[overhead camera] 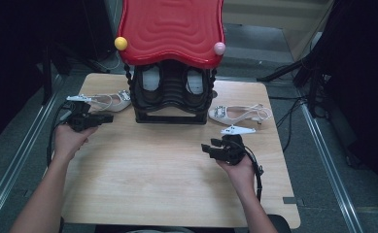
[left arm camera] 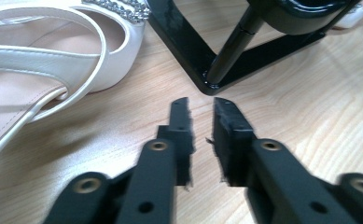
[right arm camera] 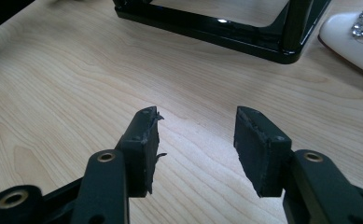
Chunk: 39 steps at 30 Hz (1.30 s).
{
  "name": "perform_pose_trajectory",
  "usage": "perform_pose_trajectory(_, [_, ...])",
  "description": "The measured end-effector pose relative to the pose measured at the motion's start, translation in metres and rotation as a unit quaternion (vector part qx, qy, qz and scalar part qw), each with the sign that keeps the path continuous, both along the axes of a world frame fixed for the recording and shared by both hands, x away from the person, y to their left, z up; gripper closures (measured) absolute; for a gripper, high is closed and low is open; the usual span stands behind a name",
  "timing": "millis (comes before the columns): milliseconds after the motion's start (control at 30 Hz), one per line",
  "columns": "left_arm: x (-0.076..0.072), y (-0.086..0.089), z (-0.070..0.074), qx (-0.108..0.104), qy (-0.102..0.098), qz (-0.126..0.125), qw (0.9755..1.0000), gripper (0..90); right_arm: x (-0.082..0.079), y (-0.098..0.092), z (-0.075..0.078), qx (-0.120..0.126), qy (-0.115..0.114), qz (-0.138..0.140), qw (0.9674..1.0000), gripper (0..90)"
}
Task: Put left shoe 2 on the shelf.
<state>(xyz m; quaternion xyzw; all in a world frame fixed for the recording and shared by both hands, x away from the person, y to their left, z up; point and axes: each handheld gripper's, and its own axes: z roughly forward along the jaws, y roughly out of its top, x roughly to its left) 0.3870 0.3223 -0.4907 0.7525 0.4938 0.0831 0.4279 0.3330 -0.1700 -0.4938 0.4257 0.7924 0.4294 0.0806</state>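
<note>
A black shoe rack [overhead camera: 171, 115] under a red wavy roof [overhead camera: 172, 29] stands at the back of the wooden table [overhead camera: 167, 174]. One white jewelled sandal [overhead camera: 110, 102] lies left of it, another [overhead camera: 237, 114] lies to its right. My left gripper [overhead camera: 108, 118] is near the left sandal [left arm camera: 53, 51], pointing at the rack's base corner [left arm camera: 202, 79]. Its jaws [left arm camera: 201, 105] stand a narrow gap apart with nothing between them. My right gripper [overhead camera: 206, 148] hovers over bare wood, jaws [right arm camera: 195, 116] wide apart and empty. The right sandal's toe [right arm camera: 352, 42] is off to its right.
Two more white shoes [overhead camera: 151, 80] sit inside the rack. A yellow ball [overhead camera: 121, 43] and a pink ball [overhead camera: 219, 48] mark the roof's corners. Metal rails [overhead camera: 322, 145] and cables run along both sides of the table. Bare wood [overhead camera: 152, 155] stretches between my hands.
</note>
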Motion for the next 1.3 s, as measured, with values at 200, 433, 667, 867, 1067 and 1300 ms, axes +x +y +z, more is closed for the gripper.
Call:
perform_pose_trajectory(200, [-0.006, 0.013, -0.001, 0.003, -0.006, 0.009, 0.9999, 90.0, 0.003, 0.003, 0.000, 0.001, 0.002, 0.002, 1.0000, 51.4])
perform_pose_trajectory(433, [-0.009, 0.030, -0.006, 0.014, 0.000, 0.015, 0.9998, 90.0, 0.005, 0.005, 0.000, 0.000, 0.001, 0.006, 1.0000, 51.6])
perform_pose_trajectory(667, [-0.010, 0.048, -0.011, 0.022, -0.001, 0.030, 0.9993, 90.0, 0.005, 0.005, 0.000, -0.001, 0.002, 0.005, 1.0000, 51.6])
perform_pose_trajectory(867, [-0.008, 0.065, -0.021, 0.021, 0.013, 0.050, 0.9985, 90.0, 0.005, 0.005, 0.000, -0.002, 0.003, 0.004, 1.0000, 51.6])
perform_pose_trajectory(1067, [-0.004, 0.079, -0.029, 0.040, 0.009, 0.079, 0.9960, 89.9, 0.006, 0.006, -0.001, -0.003, 0.004, 0.005, 1.0000, 51.6])
perform_pose_trajectory(1300, [0.005, 0.089, -0.038, 0.052, 0.020, 0.104, 0.9930, 89.9, 0.005, 0.005, -0.001, -0.002, 0.005, 0.004, 1.0000, 51.6])
